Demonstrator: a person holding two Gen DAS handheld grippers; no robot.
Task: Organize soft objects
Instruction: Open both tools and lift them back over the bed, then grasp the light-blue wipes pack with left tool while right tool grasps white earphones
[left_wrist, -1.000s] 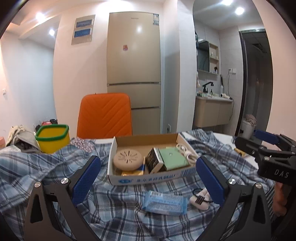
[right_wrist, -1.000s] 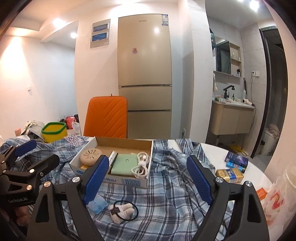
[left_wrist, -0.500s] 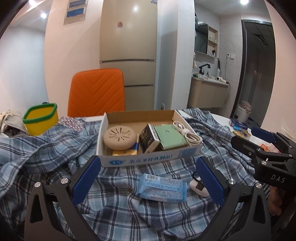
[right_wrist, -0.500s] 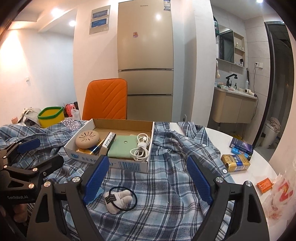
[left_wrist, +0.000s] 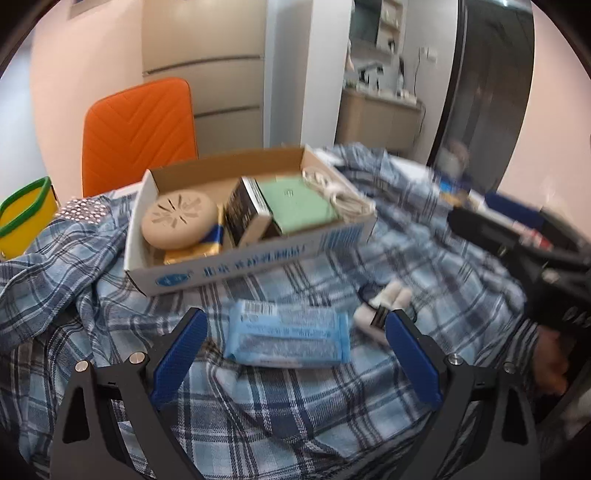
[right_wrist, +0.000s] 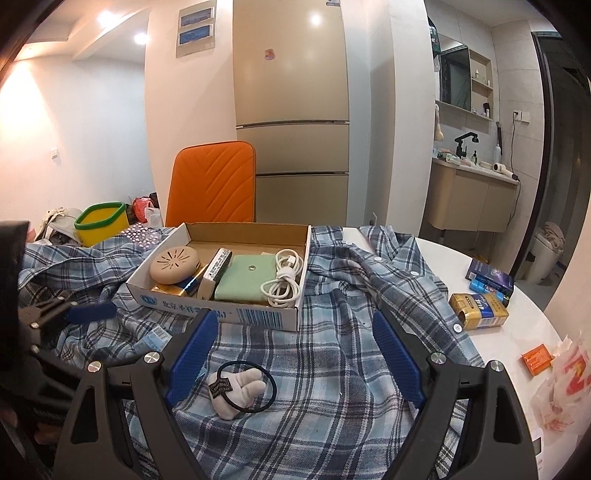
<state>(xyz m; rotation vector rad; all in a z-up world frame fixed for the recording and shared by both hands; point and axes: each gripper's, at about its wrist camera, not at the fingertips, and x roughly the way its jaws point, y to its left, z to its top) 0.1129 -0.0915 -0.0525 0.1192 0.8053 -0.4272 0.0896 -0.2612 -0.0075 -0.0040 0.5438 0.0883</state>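
Left claw (left_wrist: 293, 354) is closing, not yet gripping, around the light, crinkly blue plastic tissue pack (left_wrist: 288, 338) lying on the blue plaid cloth (left_wrist: 332, 417); soft and slippery, best pinched across its short sides; right claw (right_wrist: 291, 356) hanging wide, empty

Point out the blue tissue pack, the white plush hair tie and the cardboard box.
blue tissue pack (left_wrist: 288, 338), left wrist view, centre of wrapper.
white plush hair tie (right_wrist: 236, 387), right wrist view, plush body.
cardboard box (right_wrist: 221, 308), right wrist view, printed front wall.
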